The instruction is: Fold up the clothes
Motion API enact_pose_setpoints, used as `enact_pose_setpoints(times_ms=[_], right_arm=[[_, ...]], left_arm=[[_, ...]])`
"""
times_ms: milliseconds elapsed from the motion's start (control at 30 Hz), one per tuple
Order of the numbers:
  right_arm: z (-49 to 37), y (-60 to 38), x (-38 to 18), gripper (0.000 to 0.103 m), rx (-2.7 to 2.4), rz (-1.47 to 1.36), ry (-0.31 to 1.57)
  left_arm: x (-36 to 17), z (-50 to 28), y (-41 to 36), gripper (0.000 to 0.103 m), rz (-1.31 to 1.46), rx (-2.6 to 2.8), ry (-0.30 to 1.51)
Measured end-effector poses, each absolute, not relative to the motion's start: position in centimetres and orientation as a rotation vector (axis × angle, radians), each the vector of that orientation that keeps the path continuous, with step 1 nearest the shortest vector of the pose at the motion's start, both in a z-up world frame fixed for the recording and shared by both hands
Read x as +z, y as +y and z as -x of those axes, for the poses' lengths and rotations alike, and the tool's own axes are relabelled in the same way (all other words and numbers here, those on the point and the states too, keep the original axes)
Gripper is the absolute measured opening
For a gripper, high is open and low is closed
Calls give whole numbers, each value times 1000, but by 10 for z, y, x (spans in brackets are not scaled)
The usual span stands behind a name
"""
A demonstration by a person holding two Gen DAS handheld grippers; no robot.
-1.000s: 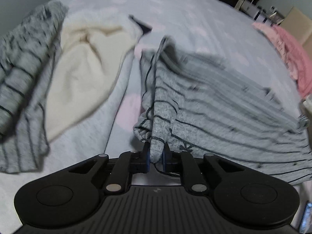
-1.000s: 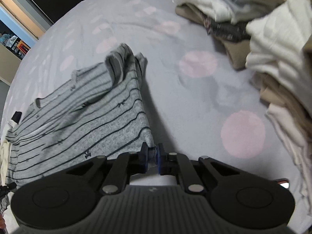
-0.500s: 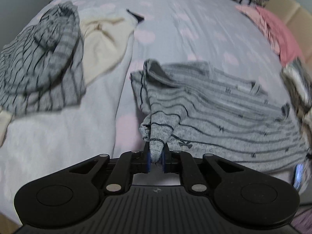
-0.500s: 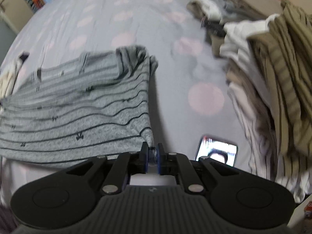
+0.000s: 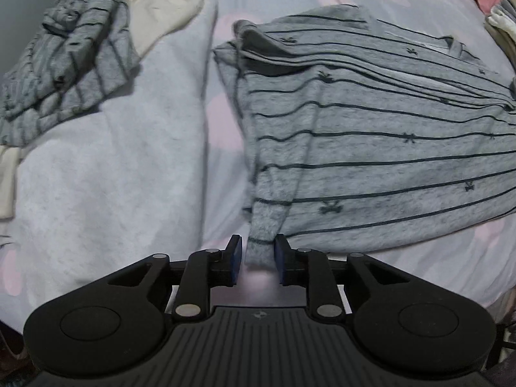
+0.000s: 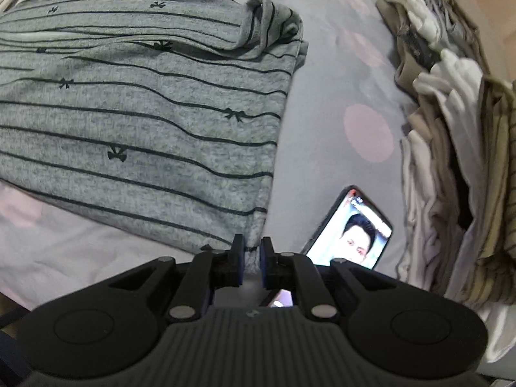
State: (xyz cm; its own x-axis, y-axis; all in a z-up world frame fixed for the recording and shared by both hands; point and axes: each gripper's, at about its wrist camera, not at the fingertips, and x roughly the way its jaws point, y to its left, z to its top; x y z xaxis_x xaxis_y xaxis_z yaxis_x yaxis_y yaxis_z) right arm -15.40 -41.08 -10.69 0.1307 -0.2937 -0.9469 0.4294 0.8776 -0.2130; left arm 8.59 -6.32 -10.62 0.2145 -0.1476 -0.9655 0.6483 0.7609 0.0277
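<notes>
Grey and soft, the top [image 5: 371,148] lies spread out flat on the bed [image 5: 113,167]. It has thin dark stripes and tiny bows.

The left gripper [image 5: 257,256] is opening. A corner of the top sits between its jaws, but the pads do not press on it now. The right gripper [image 6: 251,259] is at the other near corner [image 6: 250,248]. Its jaws are almost closed on the edge there. The cloth looks pinched, but the view is tight, so I am not fully sure.

The top is light and floppy. It bends and bunches easily, and one sleeve [image 6: 271,22] is already crumpled at the far side. It will not break or slip much. Good places to hold it are the corners, the hem or the shoulders, one in each gripper, so it stays smooth.

A phone [image 6: 350,229] lies close to the right gripper. More clothes [image 6: 451,129] are piled off to the right.
</notes>
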Motion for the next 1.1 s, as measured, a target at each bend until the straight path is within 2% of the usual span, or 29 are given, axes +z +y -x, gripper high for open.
enact_pose_setpoints(times_ms=[67, 233, 300, 333, 367, 500, 733, 800, 967, 1100], right_arm=[[157, -411, -98, 23, -556, -98, 1318], [159, -417, -77, 29, -623, -60, 1217], [156, -418, -71, 37, -611, -72, 1161], [152, -420, -69, 38, -603, -86, 1141], [148, -421, -68, 38, -597, -97, 1124], [127, -417, -64, 38, -567, -48, 1055], [104, -402, -66, 45, -424, 268, 987], [98, -396, -77, 46, -379, 402, 994], [87, -382, -110, 52, -297, 770, 1008], [85, -378, -135, 52, -246, 1084, 1002]], left_arm=[[-97, -89, -58, 25, -444, -586, 1210], [-73, -96, -60, 26, -403, -598, 1075], [-66, -96, -71, 33, -440, -623, 999], [-63, -96, -78, 40, -460, -635, 966], [-62, -96, -85, 43, -480, -647, 934], [-67, -95, -115, 43, -631, -696, 816], [-91, -86, -146, 44, -926, -778, 631], [-102, -81, -153, 48, -1044, -784, 555], [-133, -77, -160, 49, -1266, -785, 423], [-147, -80, -163, 49, -1376, -777, 366]])
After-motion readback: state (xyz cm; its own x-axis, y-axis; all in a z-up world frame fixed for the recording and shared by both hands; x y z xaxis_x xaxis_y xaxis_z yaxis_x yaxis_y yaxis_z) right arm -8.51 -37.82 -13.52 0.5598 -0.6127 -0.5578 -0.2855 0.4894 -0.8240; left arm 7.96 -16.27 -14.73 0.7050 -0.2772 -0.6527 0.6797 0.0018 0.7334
